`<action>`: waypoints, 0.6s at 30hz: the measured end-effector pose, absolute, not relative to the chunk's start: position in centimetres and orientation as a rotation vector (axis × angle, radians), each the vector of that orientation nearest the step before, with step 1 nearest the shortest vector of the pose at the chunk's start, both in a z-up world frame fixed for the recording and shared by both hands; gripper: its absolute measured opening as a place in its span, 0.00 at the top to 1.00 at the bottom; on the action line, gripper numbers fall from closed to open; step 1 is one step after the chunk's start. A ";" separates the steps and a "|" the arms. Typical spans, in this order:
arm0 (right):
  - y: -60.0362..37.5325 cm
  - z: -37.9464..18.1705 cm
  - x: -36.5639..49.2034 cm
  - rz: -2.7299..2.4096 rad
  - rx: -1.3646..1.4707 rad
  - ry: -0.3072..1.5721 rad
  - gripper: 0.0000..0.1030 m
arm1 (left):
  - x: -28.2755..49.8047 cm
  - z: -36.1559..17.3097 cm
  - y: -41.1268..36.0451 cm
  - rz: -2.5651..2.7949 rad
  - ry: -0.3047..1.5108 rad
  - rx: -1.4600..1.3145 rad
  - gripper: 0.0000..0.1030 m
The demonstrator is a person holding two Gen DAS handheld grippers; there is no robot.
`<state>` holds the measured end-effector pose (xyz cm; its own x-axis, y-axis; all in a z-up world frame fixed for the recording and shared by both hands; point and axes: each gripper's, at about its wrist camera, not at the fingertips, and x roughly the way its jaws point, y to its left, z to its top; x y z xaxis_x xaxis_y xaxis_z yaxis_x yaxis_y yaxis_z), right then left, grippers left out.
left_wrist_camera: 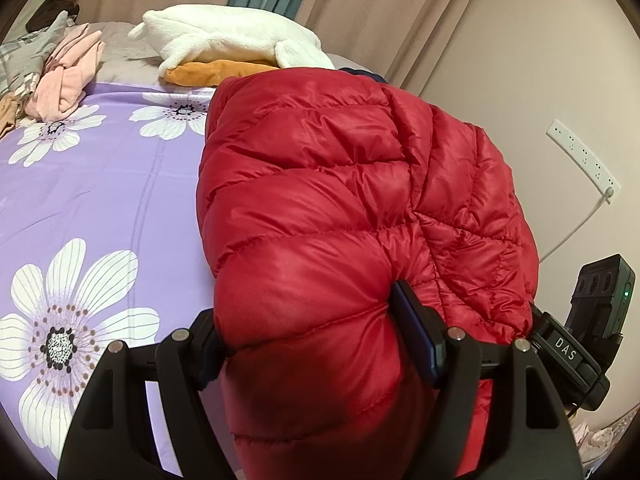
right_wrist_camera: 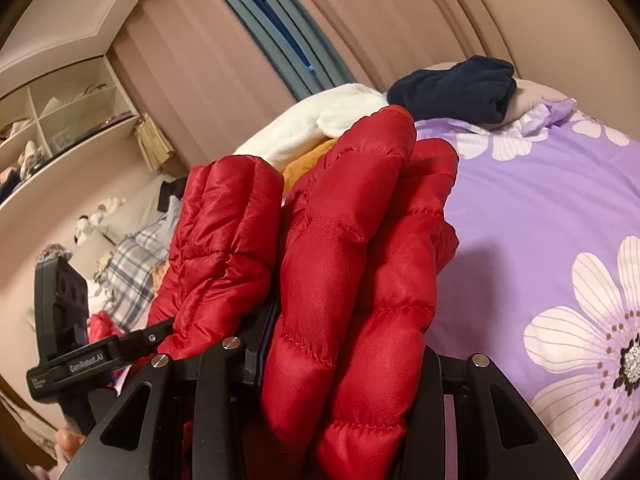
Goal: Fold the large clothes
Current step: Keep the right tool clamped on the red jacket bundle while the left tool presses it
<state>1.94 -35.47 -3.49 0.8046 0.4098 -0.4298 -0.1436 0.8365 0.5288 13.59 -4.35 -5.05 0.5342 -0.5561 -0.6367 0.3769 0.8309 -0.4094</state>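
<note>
Red down jacket (left_wrist_camera: 320, 208) hung bunched above purple floral bedsheet (left_wrist_camera: 100, 200), held up by both grippers. Left gripper (left_wrist_camera: 316, 344) clamped thick fold of jacket between fingers. Right gripper (right_wrist_camera: 344, 364) pinched another padded wad; its far finger hidden, probably under fabric. White plush pillow (left_wrist_camera: 224, 36) lay at bed's head.

bed (left_wrist_camera: 100, 184): lilac flower-print sheet | on it: white plush (left_wrist_camera: 224, 36), pink clothes (left_wrist_camera: 68, 76), navy garment (right_wrist_camera: 452, 88)

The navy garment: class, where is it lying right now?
In the right wrist view, the navy garment lies bunched at the bed's far end, upper right, beside the white plush.
</note>
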 end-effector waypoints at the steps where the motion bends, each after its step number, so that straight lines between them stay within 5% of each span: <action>1: -35.3 -3.4 2.1 0.313 0.497 0.563 0.61 | 13.5 -5.0 -4.1 -0.559 0.837 -0.236 0.28; 18: -33.4 -3.1 4.1 0.387 0.443 0.572 0.61 | 12.3 -4.6 -0.6 -0.505 0.811 -0.280 0.28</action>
<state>4.08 -33.45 -3.08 0.7747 0.4645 -0.4290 -0.2250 0.8366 0.4995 12.34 -0.63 -4.56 0.5798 -0.5300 -0.6188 0.3211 0.8467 -0.4243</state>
